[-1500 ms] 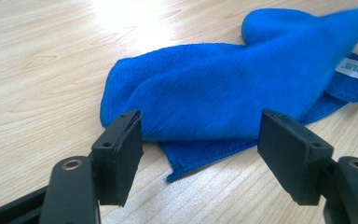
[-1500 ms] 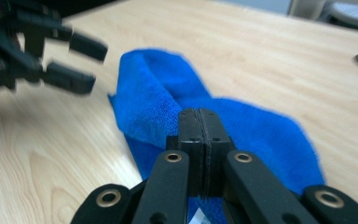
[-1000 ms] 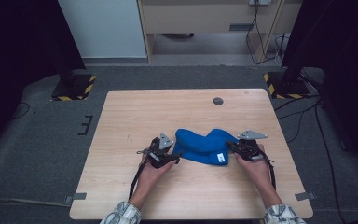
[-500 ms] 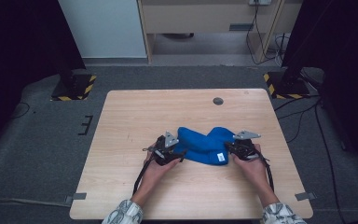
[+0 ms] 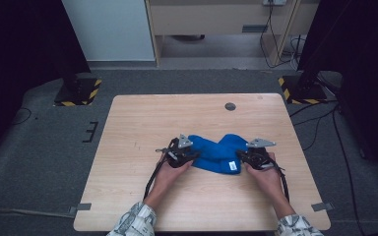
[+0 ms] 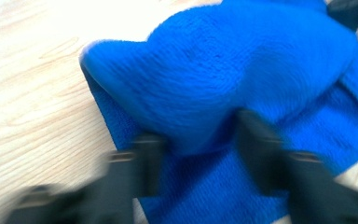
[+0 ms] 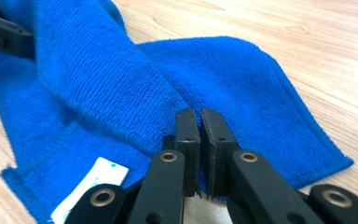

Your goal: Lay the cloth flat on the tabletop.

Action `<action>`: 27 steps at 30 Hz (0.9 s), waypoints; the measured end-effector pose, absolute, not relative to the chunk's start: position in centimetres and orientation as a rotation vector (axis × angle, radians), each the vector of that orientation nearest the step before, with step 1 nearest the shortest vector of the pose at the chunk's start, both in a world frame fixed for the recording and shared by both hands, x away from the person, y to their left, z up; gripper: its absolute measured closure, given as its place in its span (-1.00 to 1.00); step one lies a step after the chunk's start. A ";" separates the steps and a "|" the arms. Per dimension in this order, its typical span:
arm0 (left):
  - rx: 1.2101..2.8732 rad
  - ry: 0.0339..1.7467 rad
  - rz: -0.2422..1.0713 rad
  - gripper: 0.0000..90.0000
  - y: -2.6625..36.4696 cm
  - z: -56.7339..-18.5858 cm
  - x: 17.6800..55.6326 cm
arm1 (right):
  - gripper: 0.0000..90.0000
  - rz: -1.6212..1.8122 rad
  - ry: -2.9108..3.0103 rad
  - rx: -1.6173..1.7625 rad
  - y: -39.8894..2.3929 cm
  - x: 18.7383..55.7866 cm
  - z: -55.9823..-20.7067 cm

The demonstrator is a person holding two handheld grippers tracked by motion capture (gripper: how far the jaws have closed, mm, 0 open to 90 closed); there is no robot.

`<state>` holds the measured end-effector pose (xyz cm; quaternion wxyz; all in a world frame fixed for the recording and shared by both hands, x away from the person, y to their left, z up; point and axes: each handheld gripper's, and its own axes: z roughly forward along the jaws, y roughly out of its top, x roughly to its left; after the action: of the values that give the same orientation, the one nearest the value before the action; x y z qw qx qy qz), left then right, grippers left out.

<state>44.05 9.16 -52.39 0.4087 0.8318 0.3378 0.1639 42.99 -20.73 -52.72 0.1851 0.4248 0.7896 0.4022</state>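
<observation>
Two grippers work one blue towel (image 5: 216, 153) on the table (image 5: 128, 128): the right gripper (image 7: 199, 122) is clamped on a raised fold, while the left gripper (image 6: 200, 140), jaws just closing, straddles the bunched fold opposite, not yet pinching.

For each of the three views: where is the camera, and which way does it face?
High view: above the table's near side, looking forward and down at the wooden table; both forearms, both tools.
Left gripper view: on the left tool, facing the blue terry cloth.
Right gripper view: on the right tool, pinching cloth.
Shared: the cloth's white label.
</observation>
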 end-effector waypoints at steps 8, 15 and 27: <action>2.021 0.871 0.413 0.93 11.7 -49.8 42.0 | 0.92 1.198 2.245 1.112 -19.2 41.1 -51.4; 2.009 0.905 0.400 0.92 13.5 -48.4 40.8 | 0.53 1.270 2.194 1.058 -19.0 39.8 -49.6; 2.036 0.931 0.408 0.90 13.7 -49.1 41.2 | 0.25 1.202 2.078 1.199 -25.1 40.1 -49.9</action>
<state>41.24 13.70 -49.14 0.4195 0.8122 0.3713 0.1629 40.13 -25.08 -49.93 0.2272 0.4353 0.7541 0.4362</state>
